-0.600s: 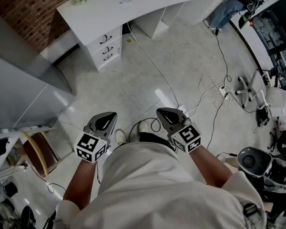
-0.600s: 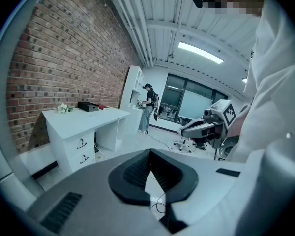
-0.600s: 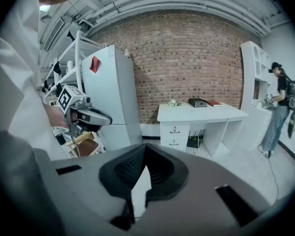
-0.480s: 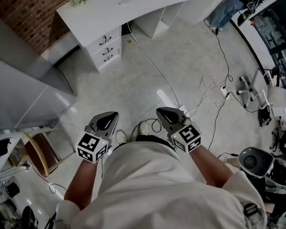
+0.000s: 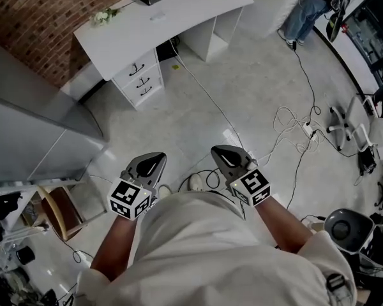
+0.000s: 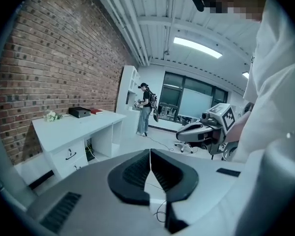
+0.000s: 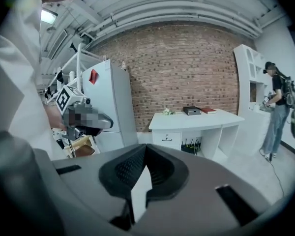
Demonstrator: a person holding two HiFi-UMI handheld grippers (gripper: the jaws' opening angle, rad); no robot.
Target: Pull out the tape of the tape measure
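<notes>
Task status: not begun; no tape measure shows in any view, neither on the white counter (image 5: pixel 179 24) ahead nor on the floor (image 5: pixel 198 116). The left claw (image 5: pixel 148 164) is clenched, jaws together, nothing between them; the right claw (image 5: pixel 229 157) is clenched and empty likewise; both are held side by side before the person's torso, well apart from the counter. Remaining, by judgement: locate the tape measure; grip its case; draw out the tape.

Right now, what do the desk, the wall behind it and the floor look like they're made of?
Desk: white, matte, likely painted or laminated board; flat slab panels.
Wall: bare reddish brick, mortar lines showing.
Floor: pale glossy tile or stone, perhaps; it mirrors a light and shows thin joints.
</notes>
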